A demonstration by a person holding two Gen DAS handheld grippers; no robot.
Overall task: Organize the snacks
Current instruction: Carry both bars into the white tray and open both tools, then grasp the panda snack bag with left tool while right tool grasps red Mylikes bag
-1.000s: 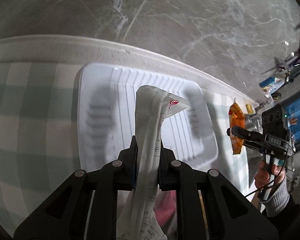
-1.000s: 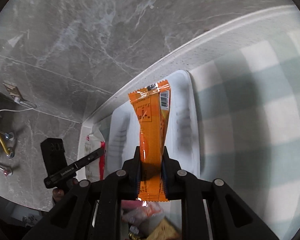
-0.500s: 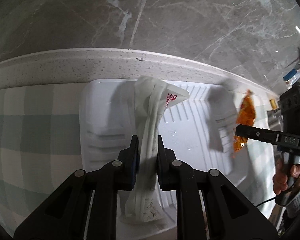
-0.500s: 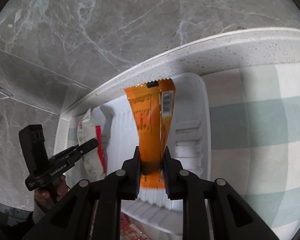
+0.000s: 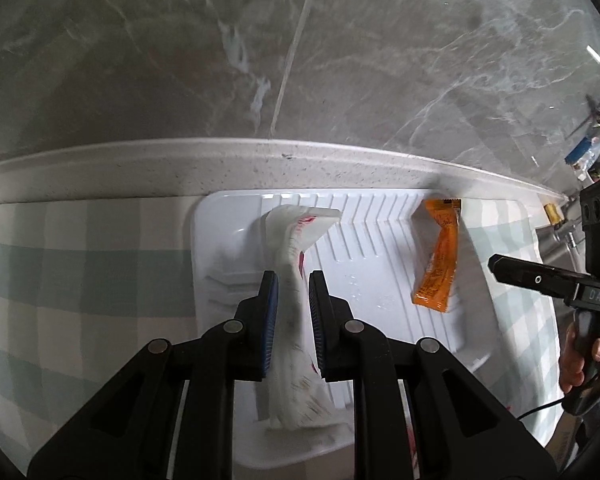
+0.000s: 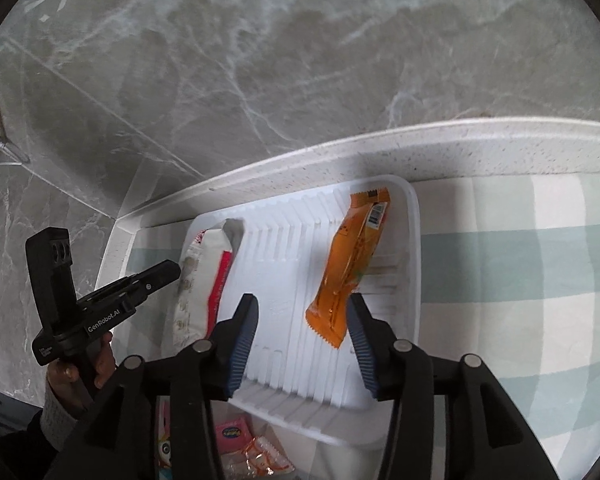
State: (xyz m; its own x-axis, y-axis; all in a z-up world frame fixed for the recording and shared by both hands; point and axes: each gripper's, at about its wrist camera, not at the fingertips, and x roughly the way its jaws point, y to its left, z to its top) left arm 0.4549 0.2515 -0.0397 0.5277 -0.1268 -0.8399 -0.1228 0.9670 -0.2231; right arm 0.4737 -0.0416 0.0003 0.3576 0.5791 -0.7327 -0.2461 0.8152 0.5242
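Lying inside the white ribbed tray [image 6: 414, 240] are two snack packets: an orange packet [image 6: 350, 264] toward the tray's right side and a white packet with red print [image 6: 198, 280] toward its left. In the right wrist view the right gripper [image 6: 302, 344] has its jaws spread wide, with the orange packet's lower end between them; its right edge comes close to the right pad, though I cannot tell whether they touch. In the left wrist view the left gripper [image 5: 292, 316] straddles the white packet [image 5: 296, 264], and a narrow gap shows on each side between the blue-ribbed pads [image 5: 269, 312] and the wrapper, so the jaws are slightly parted and not clamping it. The orange packet [image 5: 440, 256] rests flat on the tray ribs [image 5: 364, 232] well apart from the white one. The tray sits on a green-and-white checked cloth [image 6: 520, 264] covering the table, near a speckled white ledge [image 5: 260, 164] below a grey marble wall [image 5: 300, 60]. More wrapped snacks [image 6: 244, 452] lie on the cloth just in front of the tray's near edge
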